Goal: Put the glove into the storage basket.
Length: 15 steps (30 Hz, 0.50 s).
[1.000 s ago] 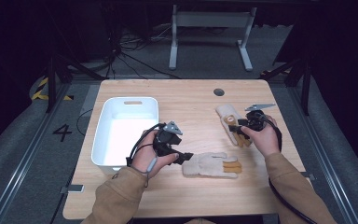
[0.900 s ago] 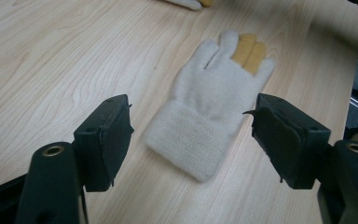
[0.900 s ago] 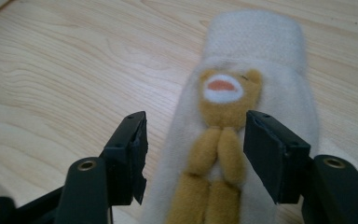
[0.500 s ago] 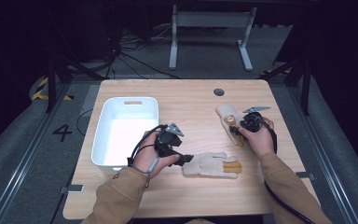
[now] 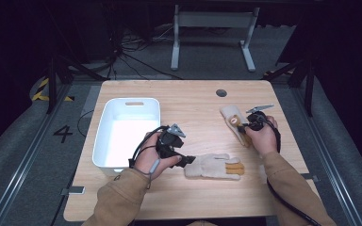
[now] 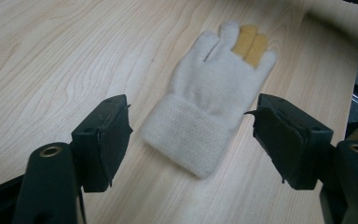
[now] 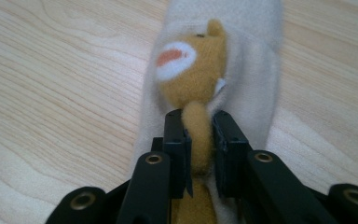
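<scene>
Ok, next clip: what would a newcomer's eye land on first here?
Probably the two cream gloves on the wooden table: the near glove lies flat between the open left gripper, and the far glove has its tan part pinched by the right gripper, whose jaws have just been closing. A white bin sits left.

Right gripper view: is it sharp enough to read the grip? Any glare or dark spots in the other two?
Right gripper view: the jaws have just closed on the tan patch of the far glove; the patch's near end is soft. Left gripper view: the near glove is sharp, with mild sheen on the table. High view: the tabletop is evenly lit, the surroundings are dark, and the white bin looks slightly blown out.
</scene>
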Available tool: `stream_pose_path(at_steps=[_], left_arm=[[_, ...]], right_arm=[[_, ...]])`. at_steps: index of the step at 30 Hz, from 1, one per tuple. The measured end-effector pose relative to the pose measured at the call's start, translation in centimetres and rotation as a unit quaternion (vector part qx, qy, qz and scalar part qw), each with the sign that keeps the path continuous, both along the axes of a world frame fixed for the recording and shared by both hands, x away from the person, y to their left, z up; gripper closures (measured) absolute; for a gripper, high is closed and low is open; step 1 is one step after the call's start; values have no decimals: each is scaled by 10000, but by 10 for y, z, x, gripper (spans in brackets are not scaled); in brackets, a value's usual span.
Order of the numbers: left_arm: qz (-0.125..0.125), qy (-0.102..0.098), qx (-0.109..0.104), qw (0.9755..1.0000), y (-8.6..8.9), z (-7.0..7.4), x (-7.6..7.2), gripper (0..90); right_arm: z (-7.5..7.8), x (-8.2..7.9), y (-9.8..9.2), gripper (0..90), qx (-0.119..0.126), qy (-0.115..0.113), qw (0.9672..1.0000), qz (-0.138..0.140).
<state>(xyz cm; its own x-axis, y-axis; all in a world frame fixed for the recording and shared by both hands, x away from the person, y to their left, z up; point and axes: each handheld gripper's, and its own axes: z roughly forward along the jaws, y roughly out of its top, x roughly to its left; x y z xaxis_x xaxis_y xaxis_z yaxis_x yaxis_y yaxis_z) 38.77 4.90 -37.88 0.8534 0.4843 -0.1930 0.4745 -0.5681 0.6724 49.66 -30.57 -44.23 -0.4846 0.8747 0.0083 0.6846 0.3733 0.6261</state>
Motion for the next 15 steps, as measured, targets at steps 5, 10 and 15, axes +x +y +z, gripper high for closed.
stream_pose_path(at_steps=[5, 10, 15], left_arm=[[27, -4, -4, 10000, 2, 1, 0, 281], [27, -17, -11, 10000, 2, 2, 0, 281], [47, -26, -18, 10000, 3, 3, 0, 281]], right_arm=[[8, -4, -1, 789, -1, -186, 9998, 124], [27, -13, -6, 791, 3, -378, 9990, 243], [40, -23, -9, 791, -35, -519, 9979, 396]])
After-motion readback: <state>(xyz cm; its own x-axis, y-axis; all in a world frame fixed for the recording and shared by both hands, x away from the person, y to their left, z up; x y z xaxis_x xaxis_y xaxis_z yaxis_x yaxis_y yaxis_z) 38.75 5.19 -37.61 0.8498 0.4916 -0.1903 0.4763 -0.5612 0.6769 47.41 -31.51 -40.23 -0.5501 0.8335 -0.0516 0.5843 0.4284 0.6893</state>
